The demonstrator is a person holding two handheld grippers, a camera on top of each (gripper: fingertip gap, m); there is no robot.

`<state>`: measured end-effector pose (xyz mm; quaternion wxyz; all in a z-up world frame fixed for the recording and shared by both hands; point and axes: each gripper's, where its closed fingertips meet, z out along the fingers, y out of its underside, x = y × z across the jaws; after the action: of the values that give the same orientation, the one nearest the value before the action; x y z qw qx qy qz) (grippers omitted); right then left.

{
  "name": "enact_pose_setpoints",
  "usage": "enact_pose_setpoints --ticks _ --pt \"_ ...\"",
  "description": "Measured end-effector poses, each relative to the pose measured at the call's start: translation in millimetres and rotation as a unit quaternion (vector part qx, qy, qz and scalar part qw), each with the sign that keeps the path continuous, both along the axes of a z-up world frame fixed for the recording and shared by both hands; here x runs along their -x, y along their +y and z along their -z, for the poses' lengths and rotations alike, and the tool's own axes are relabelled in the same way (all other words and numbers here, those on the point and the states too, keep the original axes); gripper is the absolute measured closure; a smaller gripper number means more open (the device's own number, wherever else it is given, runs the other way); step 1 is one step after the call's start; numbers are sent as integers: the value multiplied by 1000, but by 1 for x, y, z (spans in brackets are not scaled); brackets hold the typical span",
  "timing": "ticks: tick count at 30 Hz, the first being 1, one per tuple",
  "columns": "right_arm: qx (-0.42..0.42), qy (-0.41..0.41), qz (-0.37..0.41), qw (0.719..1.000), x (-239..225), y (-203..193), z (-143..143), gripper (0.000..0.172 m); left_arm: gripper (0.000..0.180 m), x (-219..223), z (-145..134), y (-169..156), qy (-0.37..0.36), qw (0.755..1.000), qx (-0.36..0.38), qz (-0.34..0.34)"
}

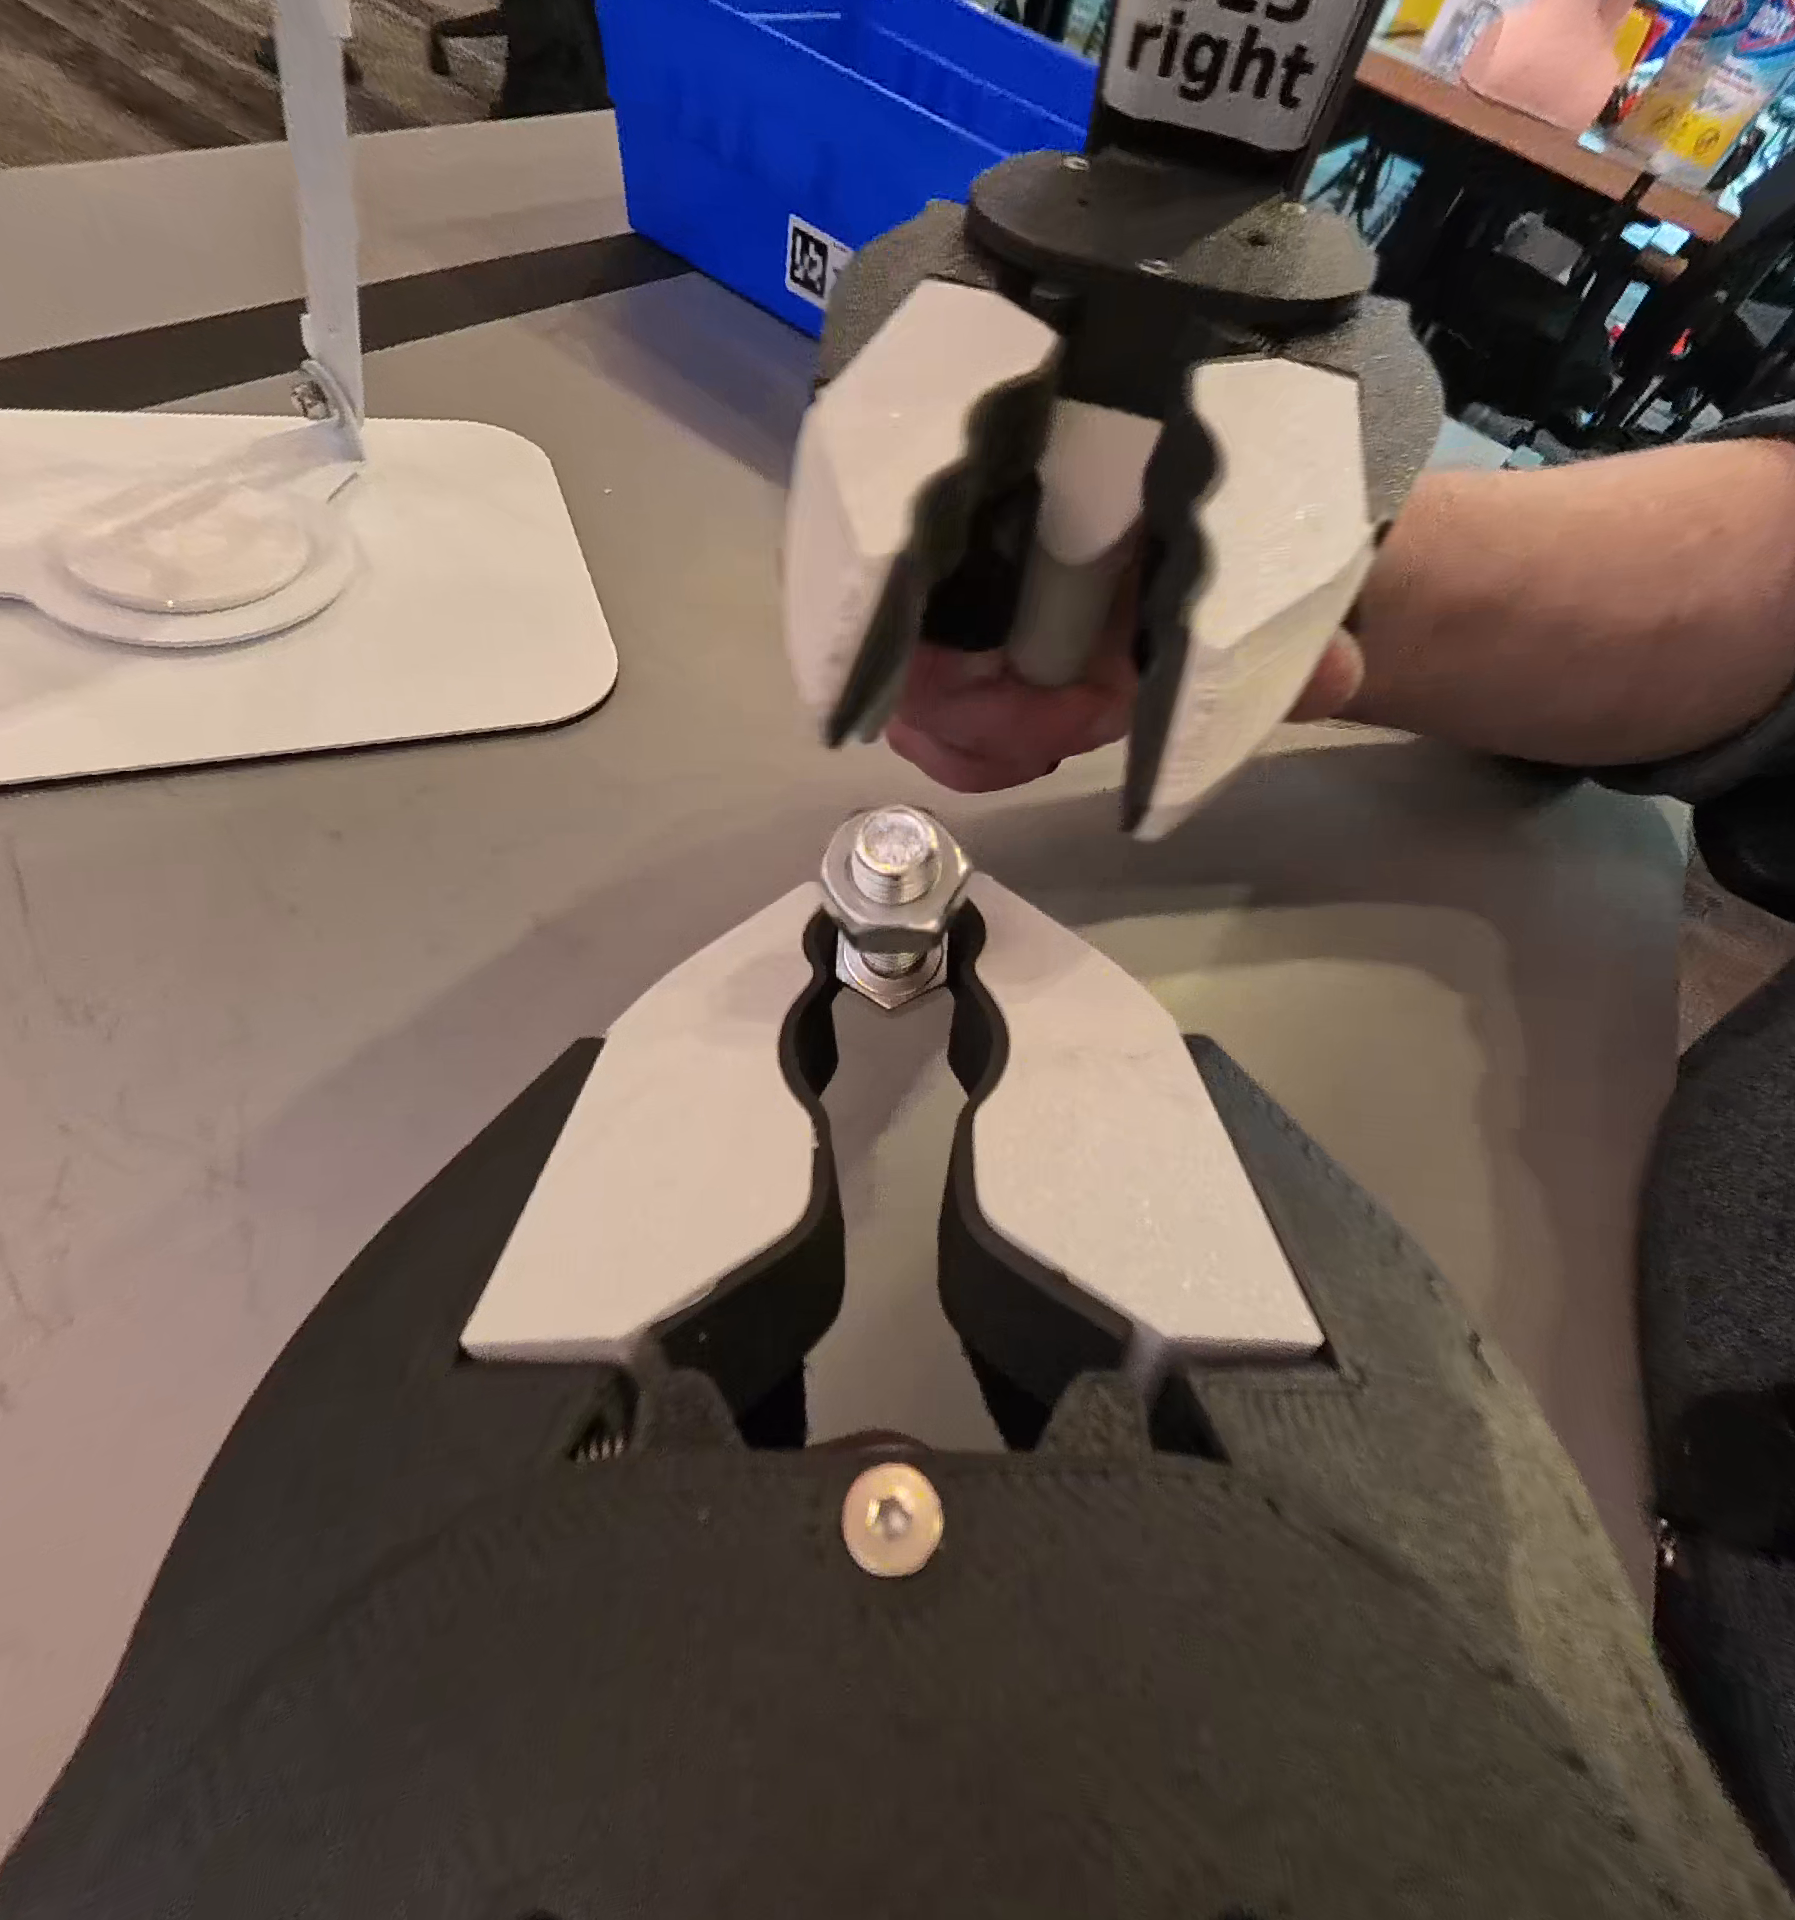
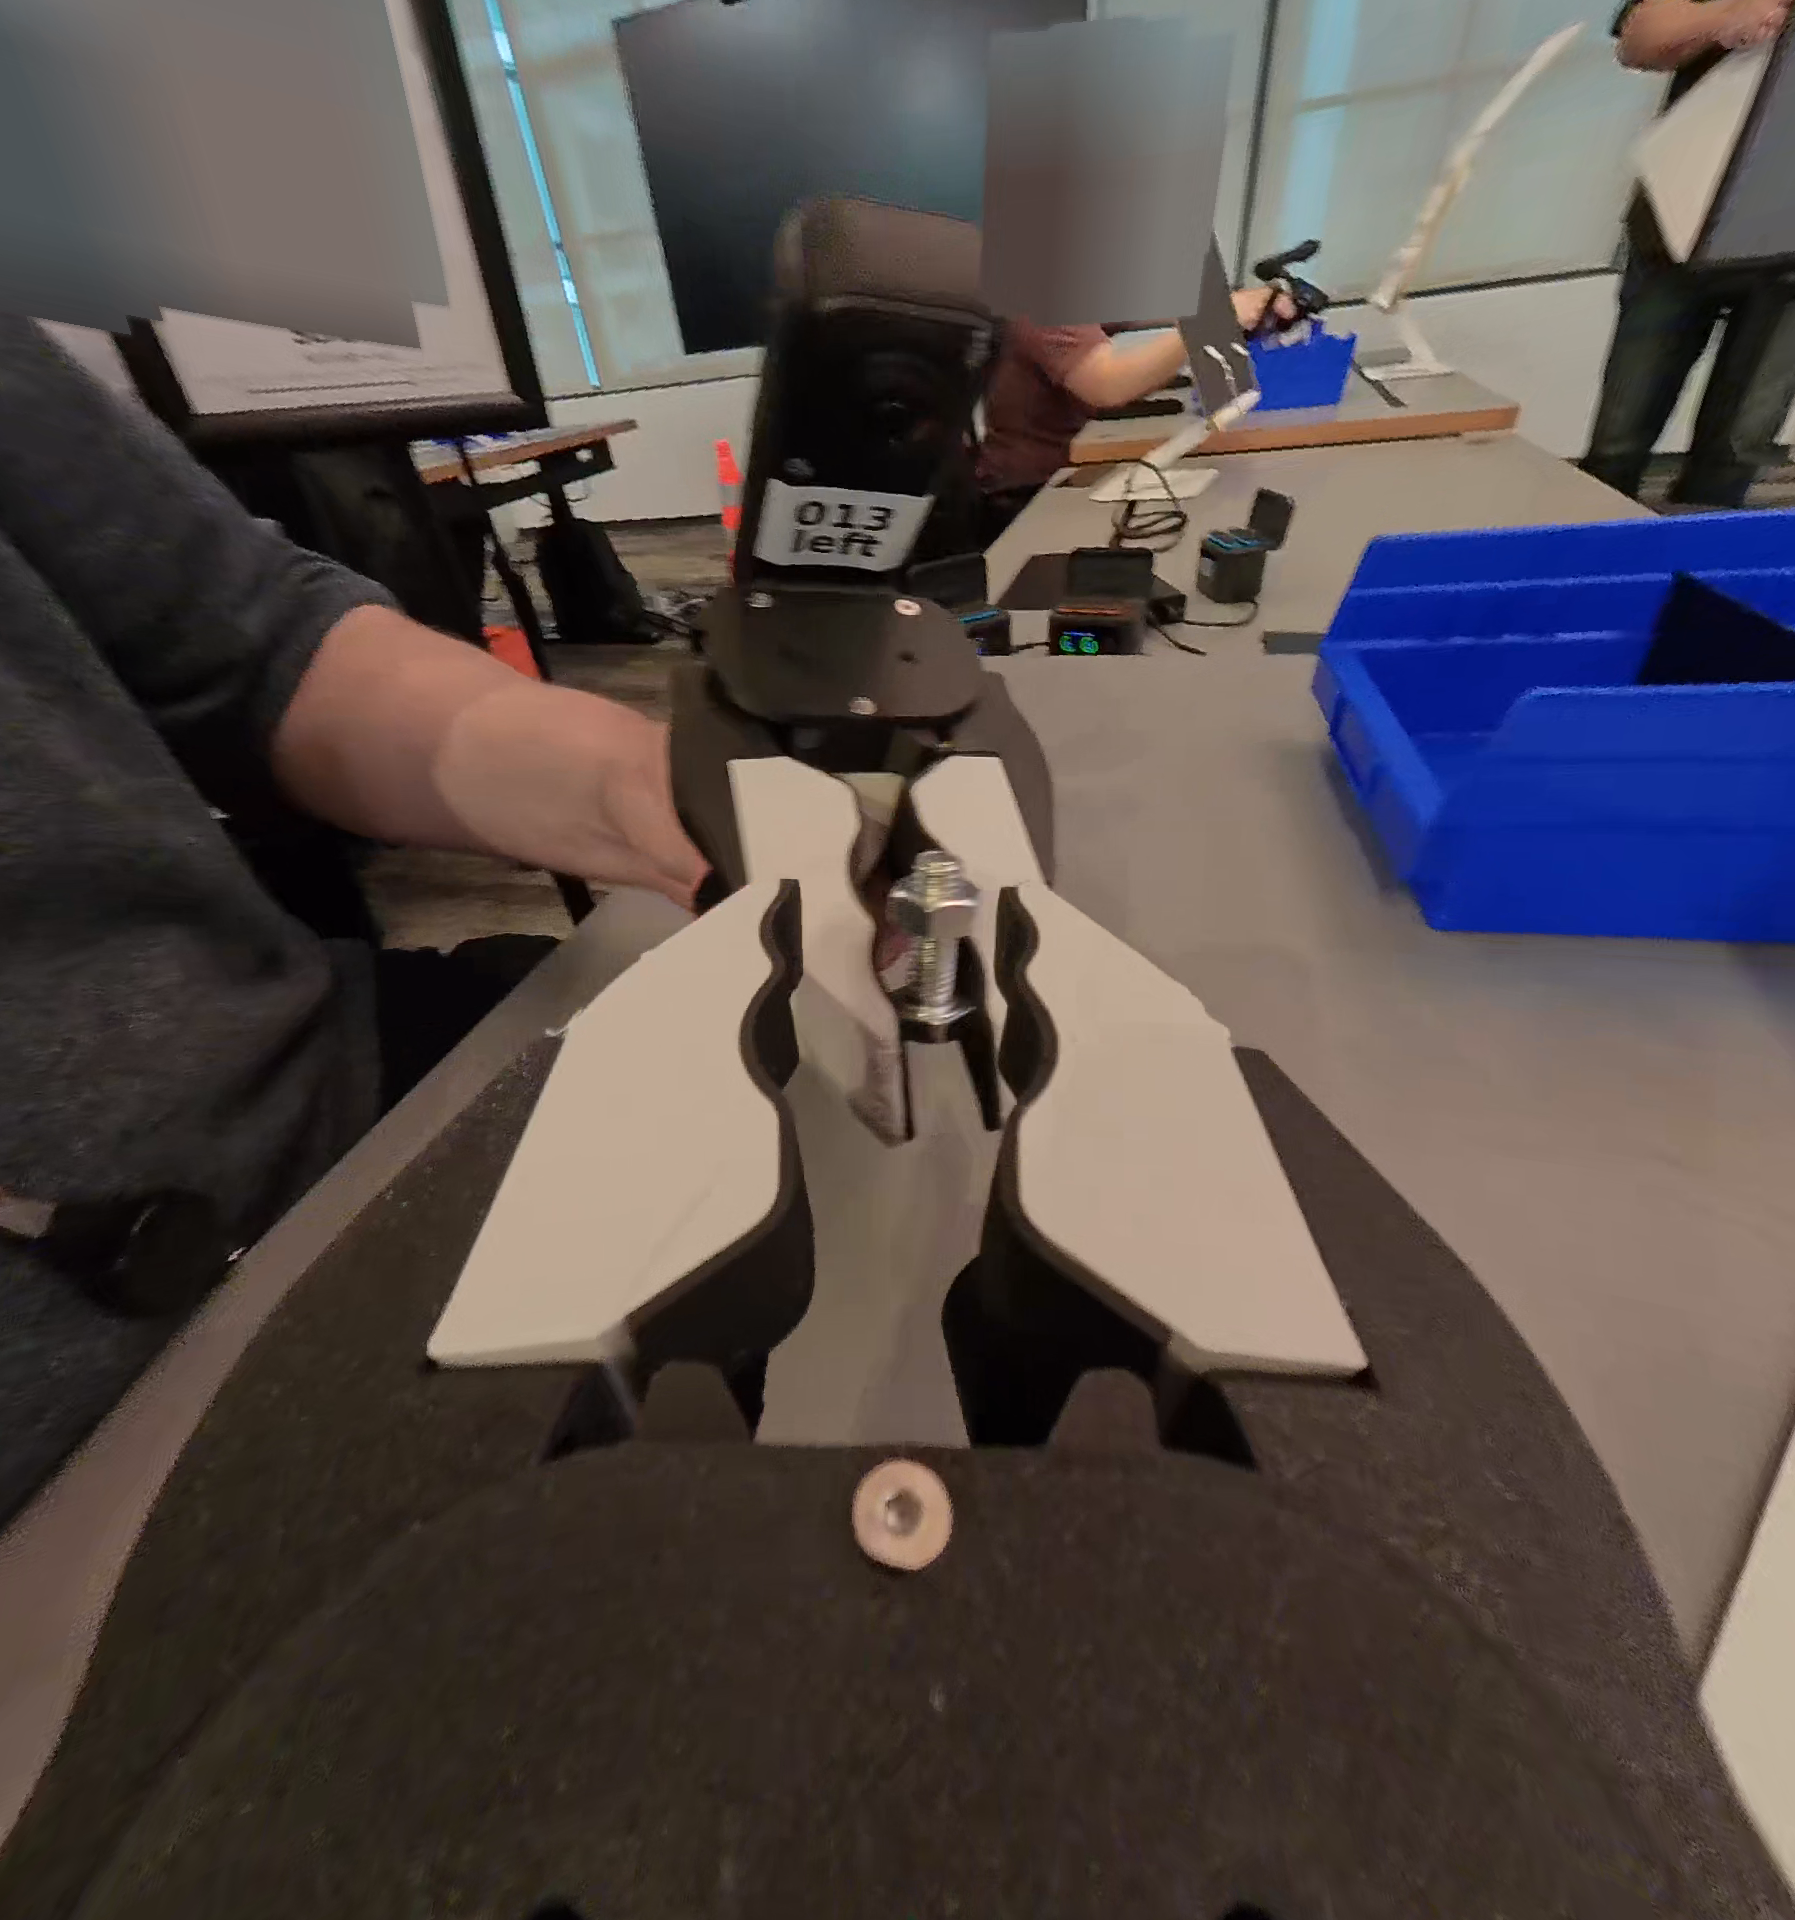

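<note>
A silver bolt stands gripped by its hex head at the very tip of the left gripper, both dark pads pressed to the head's flats. Its threaded shank rises upright from the jaws — long axis vertical, cut end pointing up — with a hex nut threaded on near the top, above the fingertips.

The right gripper faces it from the far side, tipped downward, its fingers spread and blurred. In its own view the bolt stands between its two open fingertips, nearer the right one, with a gap showing on both sides; the pads do not press on it.

All this hangs over a grey table. A blue bin sits at the far edge, and a white stand with a flat base lies far left — well apart from the grippers. A hand shows behind the right gripper's fingers.
</note>
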<state>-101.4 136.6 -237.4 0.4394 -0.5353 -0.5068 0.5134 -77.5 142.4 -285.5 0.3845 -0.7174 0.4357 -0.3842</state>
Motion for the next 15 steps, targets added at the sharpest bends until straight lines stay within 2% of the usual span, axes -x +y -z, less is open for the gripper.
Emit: enact_pose_setpoints --ticks 4,10,15 --pt "0 -20 0 1000 6 3 7 139 163 -1 -1 -1 -1 1000 -2 1" --pt "-2 -42 -11 999 10 0 14 155 163 -2 -2 -4 0 1000 -6 10" --pt "4 -30 -8 1000 10 -1 14 156 163 -3 -4 -5 -7 1000 -7 13"
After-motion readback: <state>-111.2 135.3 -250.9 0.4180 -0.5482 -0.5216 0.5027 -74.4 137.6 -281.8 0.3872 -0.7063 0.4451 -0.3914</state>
